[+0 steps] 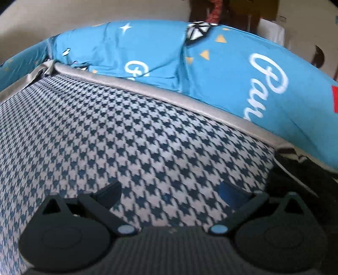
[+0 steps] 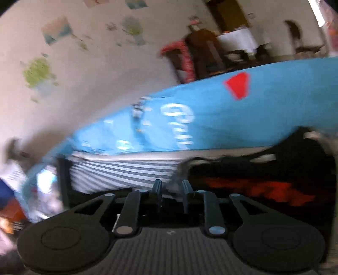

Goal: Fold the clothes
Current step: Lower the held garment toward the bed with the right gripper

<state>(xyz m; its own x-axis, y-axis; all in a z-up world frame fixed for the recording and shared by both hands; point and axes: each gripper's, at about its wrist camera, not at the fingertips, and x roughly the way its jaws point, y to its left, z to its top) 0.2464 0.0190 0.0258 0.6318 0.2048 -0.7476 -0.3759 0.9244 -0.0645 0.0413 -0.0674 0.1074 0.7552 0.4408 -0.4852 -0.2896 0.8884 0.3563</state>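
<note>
Nearest the left gripper (image 1: 170, 190), whose jaws stand wide apart with nothing between them, lies a navy-and-white houndstooth garment with a grey hem (image 1: 118, 127), spread on a bright blue bedsheet printed with white script and yellow triangles (image 1: 221, 69). Beyond rises a plain beige wall (image 1: 95, 12). The right gripper (image 2: 170, 190) pinches a grey fabric edge (image 2: 179, 169), beside a black cloth with orange print (image 2: 264, 188).
</note>
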